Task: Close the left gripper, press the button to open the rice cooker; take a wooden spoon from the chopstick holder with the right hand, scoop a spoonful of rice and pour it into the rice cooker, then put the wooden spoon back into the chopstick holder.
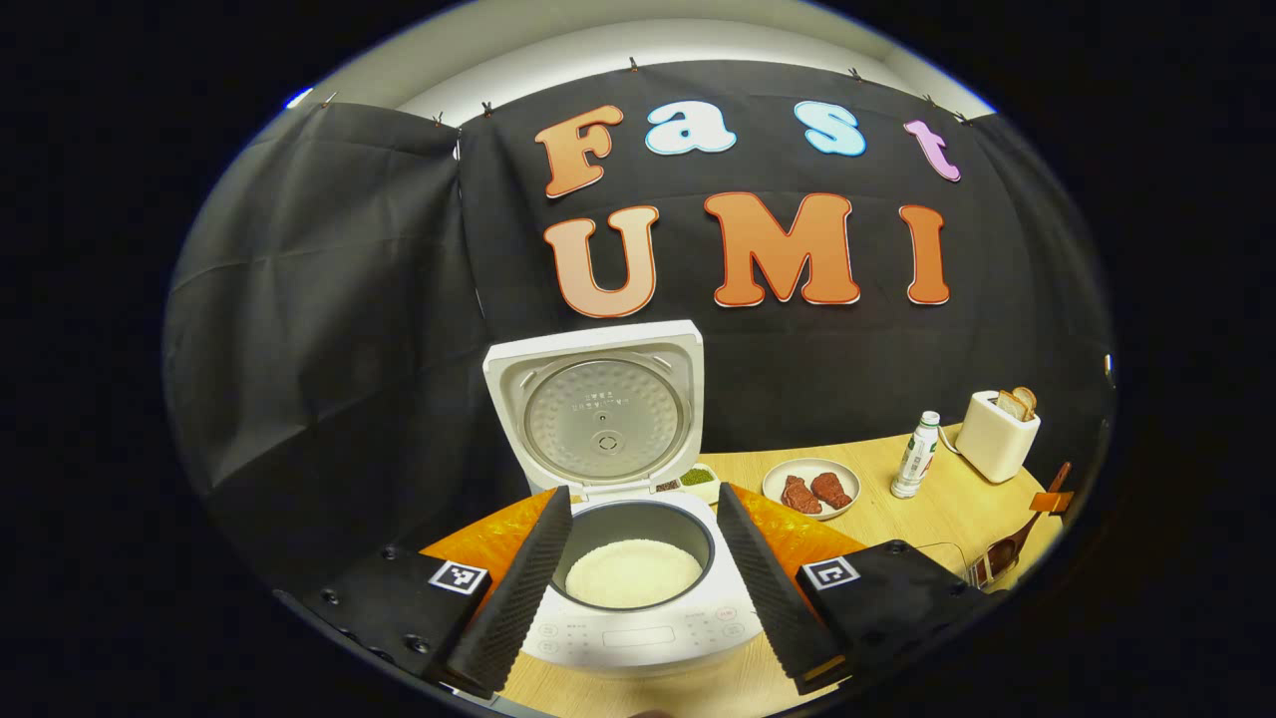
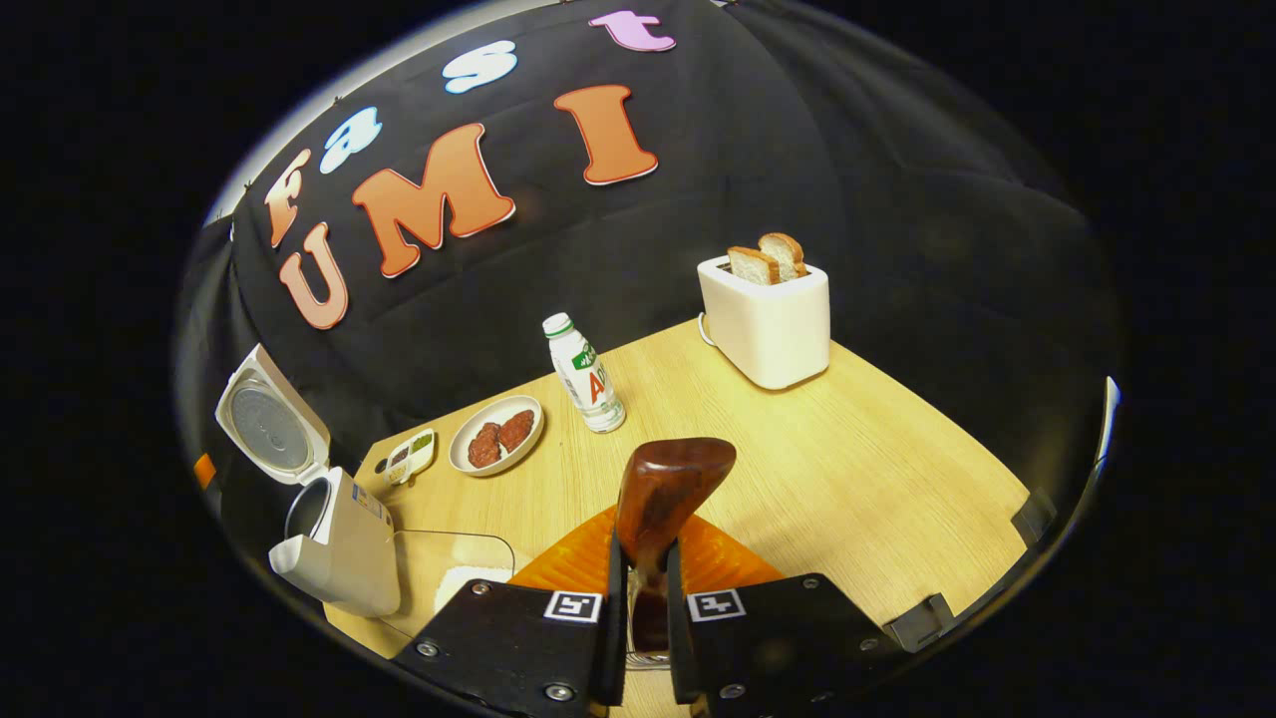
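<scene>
**Spoon in my grip, pot open, and a few ways this can go wrong**

My right gripper (image 2: 638, 588) has both fingers pressed together on the handle of the wooden spoon (image 2: 666, 491). In the right gripper view the bowl of the spoon sticks up at about 12 o'clock from the fingers. I cannot see any rice on it, but I am looking at its rounded side, so I cannot be sure.

My left gripper (image 1: 643, 588) has its fingers wide apart and holds nothing. Between them sits the rice cooker (image 1: 638, 598) with its lid (image 1: 598, 404) standing up, and there is white rice (image 1: 633, 573) in the pot.

What could go wrong? I only hold a thin handle, so I think the spoon could turn in my fingers if it bumps something. If I tip it too soon, rice could fall on the table (image 2: 797, 449) and not in the pot. The raised lid is close to the pot, so I think the spoon could knock it.

In the right gripper view the cooker is far off at 9 o'clock, so I have a long way to swing.

What is hard to see? Below the spoon handle there is something wiry that may be the chopstick holder, but my fingers hide most of it. At 7 o'clock a clear tub (image 2: 454, 568) with something white inside is cut off, so I can only guess that it is the rice supply
</scene>
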`<state>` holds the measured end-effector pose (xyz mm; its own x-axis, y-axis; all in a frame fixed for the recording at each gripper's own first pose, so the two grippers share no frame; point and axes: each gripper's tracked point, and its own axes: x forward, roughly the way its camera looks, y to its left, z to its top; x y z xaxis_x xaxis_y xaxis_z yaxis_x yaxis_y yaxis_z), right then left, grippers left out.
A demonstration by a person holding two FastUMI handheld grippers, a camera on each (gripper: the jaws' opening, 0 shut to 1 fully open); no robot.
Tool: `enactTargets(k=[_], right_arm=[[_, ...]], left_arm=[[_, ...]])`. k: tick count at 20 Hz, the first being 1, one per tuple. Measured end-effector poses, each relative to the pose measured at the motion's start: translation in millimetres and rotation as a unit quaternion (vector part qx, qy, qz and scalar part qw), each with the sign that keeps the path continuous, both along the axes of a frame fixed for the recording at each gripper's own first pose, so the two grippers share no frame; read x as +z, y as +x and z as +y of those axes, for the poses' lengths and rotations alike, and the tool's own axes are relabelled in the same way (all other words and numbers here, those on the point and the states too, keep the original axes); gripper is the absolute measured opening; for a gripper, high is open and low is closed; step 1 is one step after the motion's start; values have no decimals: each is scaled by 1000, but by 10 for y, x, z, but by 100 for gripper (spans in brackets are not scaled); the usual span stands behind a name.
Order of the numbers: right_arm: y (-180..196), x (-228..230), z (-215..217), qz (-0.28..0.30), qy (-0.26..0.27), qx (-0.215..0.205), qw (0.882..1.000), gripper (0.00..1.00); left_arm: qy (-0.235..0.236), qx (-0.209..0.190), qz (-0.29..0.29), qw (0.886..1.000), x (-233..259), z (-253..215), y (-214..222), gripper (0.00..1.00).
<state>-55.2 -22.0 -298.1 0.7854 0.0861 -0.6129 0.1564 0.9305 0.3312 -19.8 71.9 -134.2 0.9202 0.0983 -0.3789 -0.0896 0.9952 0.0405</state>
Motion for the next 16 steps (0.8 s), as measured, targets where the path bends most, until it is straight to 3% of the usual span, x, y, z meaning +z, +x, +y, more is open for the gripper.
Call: enactTargets(k=[4, 5, 7, 8, 9, 10, 13, 14, 16], right_arm=[[-20, -95, 29, 5, 13, -3, 1000, 19], [-19, -105, 37, 5, 19, -5, 1000, 20], [-35, -106, -1, 9, 21, -12, 1000, 25], [-17, -91, -40, 10, 18, -17, 1000, 33], [-21, -59, -65, 13, 15, -17, 1000, 26], [1, 4, -95, 10, 15, -19, 1000, 45], [35, 174, -224, 7, 2, -24, 1000, 65], [49, 274, -276, -1, -5, -25, 1000, 76], [96, 501, -373, -20, -22, -28, 999, 83]], left_arm=[[8, 1, 0, 1000, 32, -15, -8, 99], [6, 0, 0, 1000, 34, -41, -9, 94], [1, -6, 6, 1000, 3, -112, 4, 94], [-2, -8, 4, 1000, 8, -149, 5, 99], [-4, -11, 1, 1000, 27, -162, 26, 99], [-7, -13, -3, 1000, 63, -176, 52, 99], [-28, -15, -9, 999, 154, -171, 195, 94], [-47, -18, 0, 999, 164, -176, 267, 94], [-101, -25, 11, 995, 258, -217, 430, 99]])
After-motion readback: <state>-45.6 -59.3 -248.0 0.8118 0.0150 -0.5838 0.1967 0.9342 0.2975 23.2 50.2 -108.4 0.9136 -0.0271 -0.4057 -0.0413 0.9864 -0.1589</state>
